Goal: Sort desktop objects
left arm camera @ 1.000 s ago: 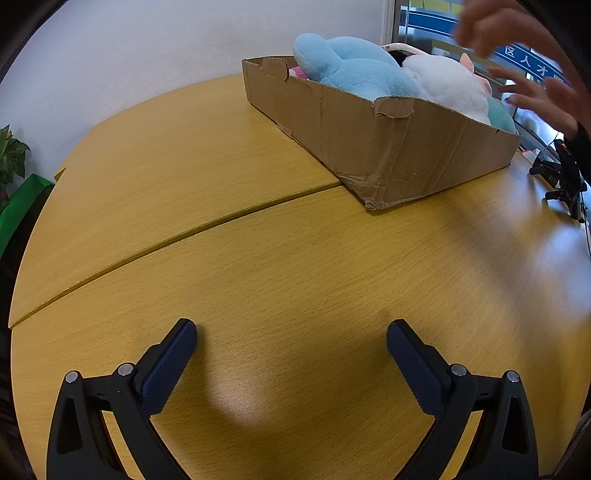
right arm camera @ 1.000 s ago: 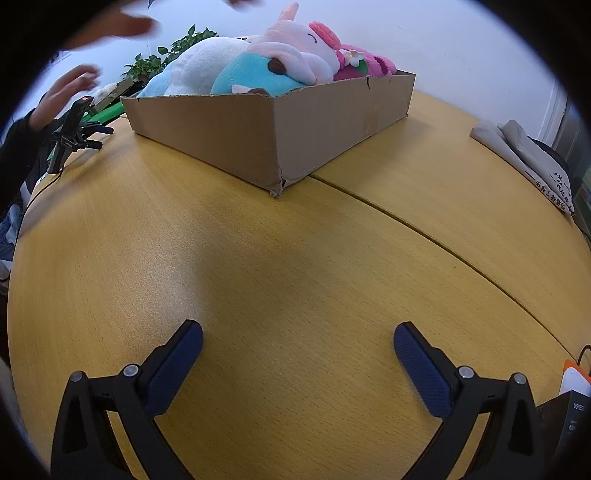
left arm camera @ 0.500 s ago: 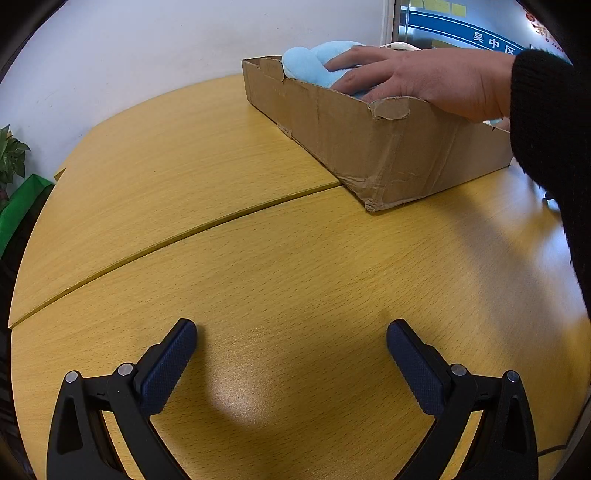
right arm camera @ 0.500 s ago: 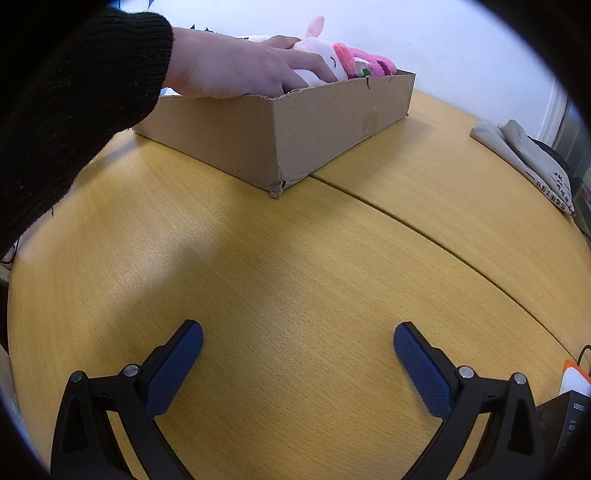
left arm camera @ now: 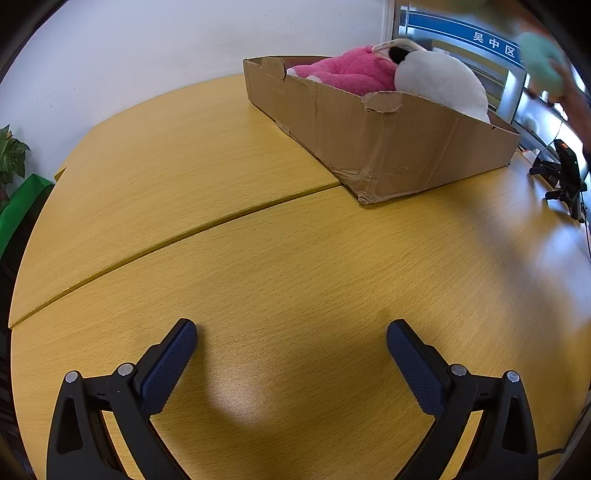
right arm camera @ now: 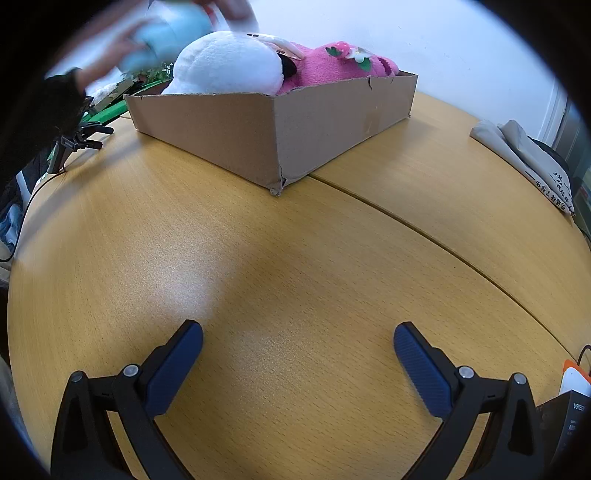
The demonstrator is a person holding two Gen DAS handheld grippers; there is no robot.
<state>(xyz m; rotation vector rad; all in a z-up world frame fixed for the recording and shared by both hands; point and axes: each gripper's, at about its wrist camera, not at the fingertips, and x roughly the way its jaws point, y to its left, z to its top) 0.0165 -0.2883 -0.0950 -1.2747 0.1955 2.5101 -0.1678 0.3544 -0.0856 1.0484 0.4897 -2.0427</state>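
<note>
A low cardboard box [left arm camera: 388, 136] [right arm camera: 258, 129] stands at the far side of the yellow wooden table [left arm camera: 258, 258]. Inside it lie a pink plush toy [left arm camera: 347, 74] [right arm camera: 332, 66] and a white plush toy [left arm camera: 443, 85] [right arm camera: 229, 66]. A person's hand holds a blurred teal-blue plush toy [left arm camera: 543, 62] [right arm camera: 166, 33] in the air beside the box. My left gripper [left arm camera: 291, 345] is open low over bare table, far from the box. My right gripper [right arm camera: 297, 345] is open too, with nothing between its fingers.
A black phone holder [left arm camera: 565, 177] [right arm camera: 74, 144] with a cable stands on the table near the box. Folded grey cloth [right arm camera: 524, 158] lies at the right edge. A dark carton [right arm camera: 565, 424] sits close at my right. Green plant leaves [left arm camera: 11, 155] show at the left.
The person's hand, which rested on the toys in the box, has lifted the blue plush out and away. The pink toy now shows. Neither gripper has moved.
</note>
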